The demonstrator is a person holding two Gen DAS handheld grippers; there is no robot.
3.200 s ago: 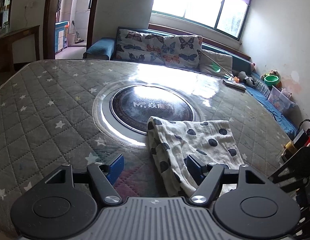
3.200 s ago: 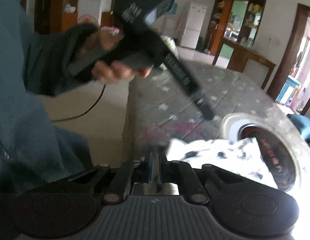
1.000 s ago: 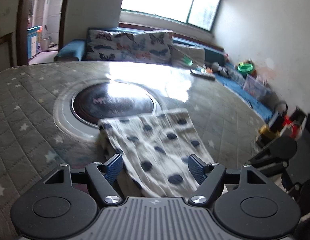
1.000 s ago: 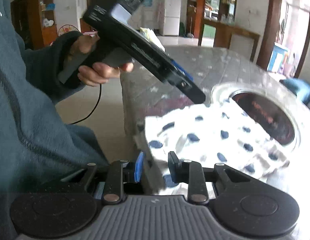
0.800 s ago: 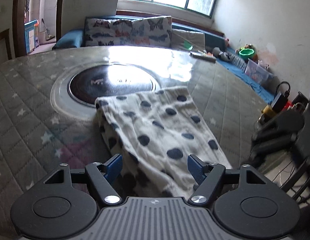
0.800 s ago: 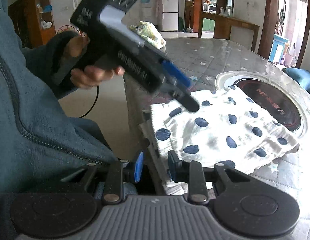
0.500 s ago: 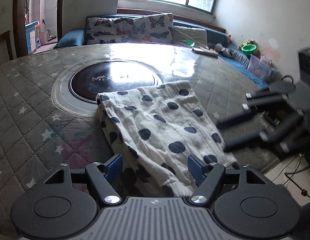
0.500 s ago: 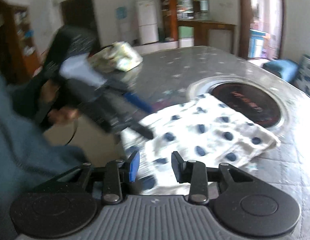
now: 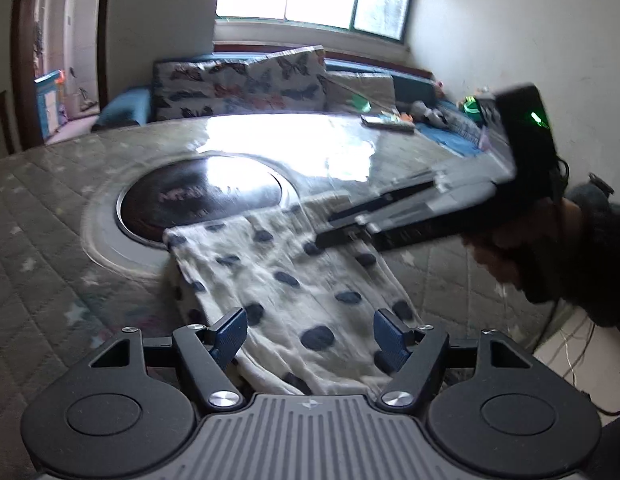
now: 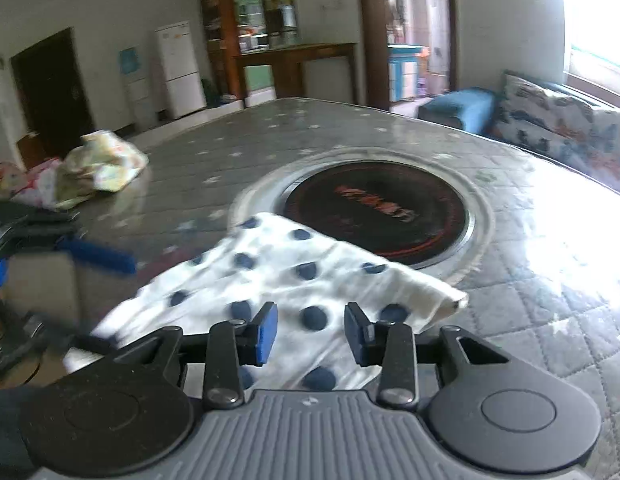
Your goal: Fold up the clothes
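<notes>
Lying flat, spotted cloth (image 9: pixel 293 280) long axis toward round hob (image 9: pixel 201 196); left gripper (image 9: pixel 310 334) fingers spread, right gripper (image 10: pixel 312 332) fingers opening, empty.

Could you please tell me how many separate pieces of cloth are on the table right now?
2 for certain: the polka-dot cloth at the near edge beside the round black cooktop, and a crumpled pale bundle at the far left edge; pink fabric beside it may be a third.

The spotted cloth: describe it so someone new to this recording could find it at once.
Start at the big quilted table with the round black cooktop set in its middle. The spotted cloth lies flat from that disc's rim to the near edge. It is white with dark blue dots, unlike the crumpled pale bundle across the table.
</notes>
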